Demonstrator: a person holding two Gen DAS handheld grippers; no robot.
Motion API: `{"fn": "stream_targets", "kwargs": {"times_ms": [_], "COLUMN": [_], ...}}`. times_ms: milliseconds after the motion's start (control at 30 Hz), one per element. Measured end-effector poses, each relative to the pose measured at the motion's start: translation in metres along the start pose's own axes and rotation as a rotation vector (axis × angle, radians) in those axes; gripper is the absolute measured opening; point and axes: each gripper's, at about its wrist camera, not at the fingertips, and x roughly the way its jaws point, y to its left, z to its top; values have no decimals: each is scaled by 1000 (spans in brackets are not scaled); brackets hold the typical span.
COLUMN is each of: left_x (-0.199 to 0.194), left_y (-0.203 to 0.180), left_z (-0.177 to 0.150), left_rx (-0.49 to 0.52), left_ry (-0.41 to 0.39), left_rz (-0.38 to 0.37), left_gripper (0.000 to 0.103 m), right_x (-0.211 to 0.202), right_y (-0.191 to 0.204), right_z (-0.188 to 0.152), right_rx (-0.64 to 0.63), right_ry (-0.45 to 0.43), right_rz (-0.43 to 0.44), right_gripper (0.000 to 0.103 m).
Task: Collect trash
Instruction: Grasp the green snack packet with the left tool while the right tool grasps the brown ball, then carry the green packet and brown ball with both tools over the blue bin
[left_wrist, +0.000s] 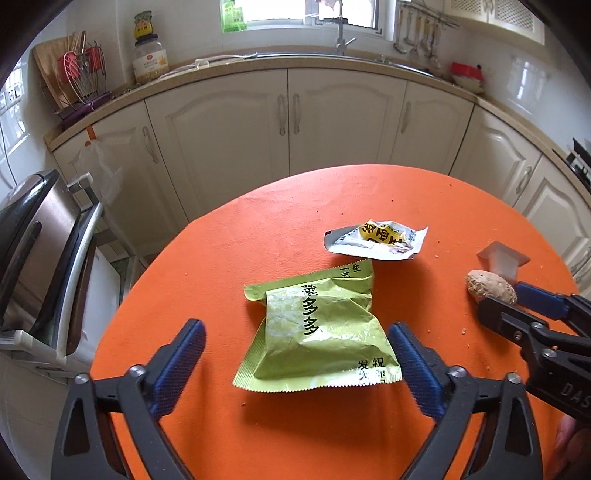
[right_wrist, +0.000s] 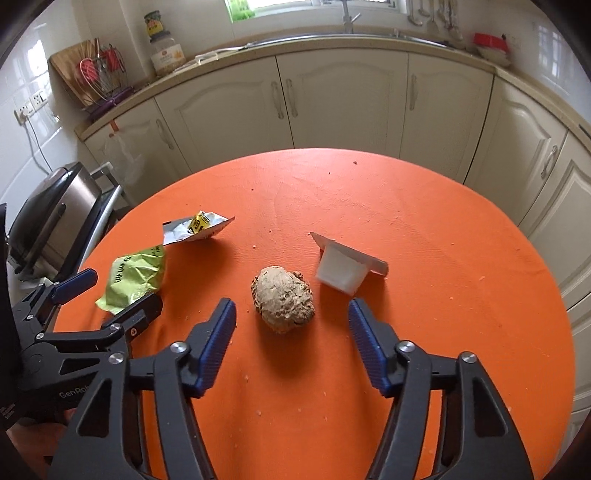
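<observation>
1. Counter (left_wrist: 258, 229): bright orange, dotted with pale crumbs.
2. Bag (left_wrist: 317, 328): yellow-green foil, black characters.
3. Wrapper (left_wrist: 376, 240): silver-white, yellow patch with black print.
4. Lump (right_wrist: 282, 299): mottled tan-brown.
5. Cup (right_wrist: 341, 271): translucent white.
6. Left tool (left_wrist: 297, 365): black frame, blue ribbed pads.
7. Right tool (right_wrist: 291, 345): black frame, blue ribbed pads.
8. Cabinets (left_wrist: 229, 122): cream.

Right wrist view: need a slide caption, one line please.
Open right gripper hovers before a brown lump on the orange table.
</observation>
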Motion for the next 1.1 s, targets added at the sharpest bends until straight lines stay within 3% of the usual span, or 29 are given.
{"fn": "stream_targets", "kwargs": {"times_ms": [67,100,133,167,233,367,467,667,1100], "left_x": [12,15,19,23,27,38,43,41,-45], "left_y": [-2,-2,-3,-4,-3,-1,2,-2,-82], "left_z": [11,13,17,23,27,39,47,56,36], "left_rx": [9,12,8,3,-6,-28,-39,-50,52], "left_ry": [0,0,-2,-6,-15,-16,-16,-37,-198], "left_rz": [-4,-11,-16,-9,-16,-53,-73,-108,-214], "left_gripper": [80,78,75,66,53,47,33,28,27], "right_x": [1,2,3,3,2,-5,-16,-50,-179], "right_y": [3,4,6,9,15,16,15,14,2], "right_z": [1,1,1,1,-1,-11,-21,-43,-82], "right_rx": [-7,-6,-10,-19,-52,-54,-49,-33,5], "right_ry": [-15,-15,-17,-16,-17,-16,-13,-34,-209], "right_rz": [-14,-11,-9,-11,-26,-3,13,38,30], "right_gripper": [54,45,43,37,35,33,33,33,33]}}
